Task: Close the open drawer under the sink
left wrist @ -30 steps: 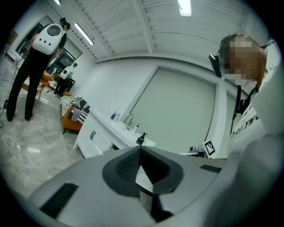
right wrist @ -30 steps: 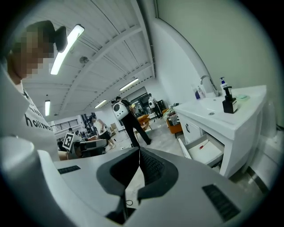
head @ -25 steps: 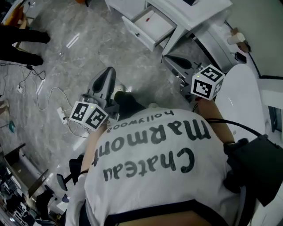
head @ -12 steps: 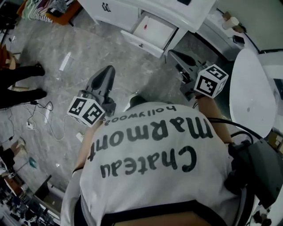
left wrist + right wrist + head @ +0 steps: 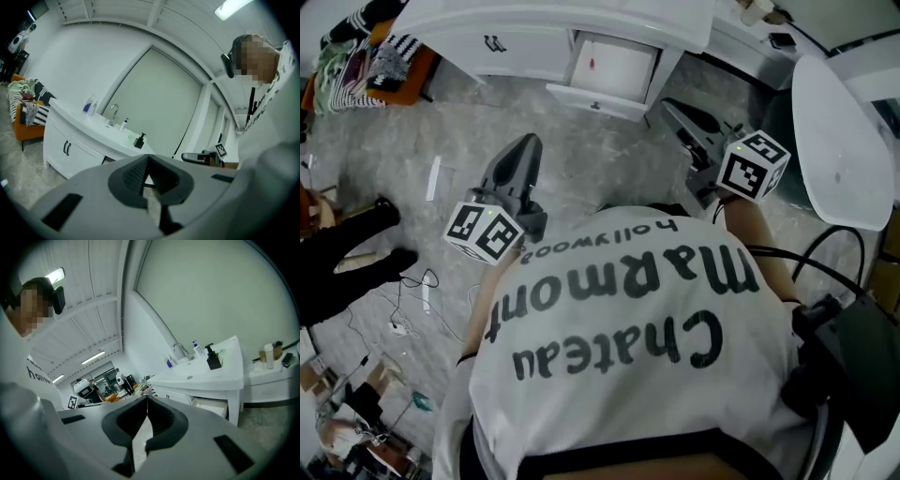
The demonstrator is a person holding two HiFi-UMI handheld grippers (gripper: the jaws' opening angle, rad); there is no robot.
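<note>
A: Where is the drawer?

B: The drawer (image 5: 614,66) stands pulled out of the white desk (image 5: 534,19) that carries the sink, at the top of the head view. Its front panel faces the person, and its white inside is open to the camera, with a small red thing (image 5: 592,64) lying in it. In the right gripper view it shows under the desk's right end, beside the leg.

A: And the grippers?

B: Both are well short of it, held out over the grey marbled floor (image 5: 581,178). The left gripper (image 5: 525,142) points towards the desk, left of the drawer. Its jaws are pressed together with nothing between them, as its own view shows plainly. The right gripper (image 5: 667,103) is nearer the drawer's right corner but apart from it. Its jaws also meet at the tip and are empty.

A: What sits on the desk?

B: A faucet (image 5: 178,348), a black soap dispenser (image 5: 213,359) and some small bottles (image 5: 196,348) by the basin. Left of the drawer are two cupboard doors (image 5: 502,45) with dark handles.

A: Anything else around?

B: An orange chair (image 5: 403,70) heaped with striped cloth stands at the upper left. Someone's dark-clad legs (image 5: 347,267) and loose cables (image 5: 417,291) are on the floor at the left. The person's white printed shirt (image 5: 628,356) fills the lower part of the head view.
</note>
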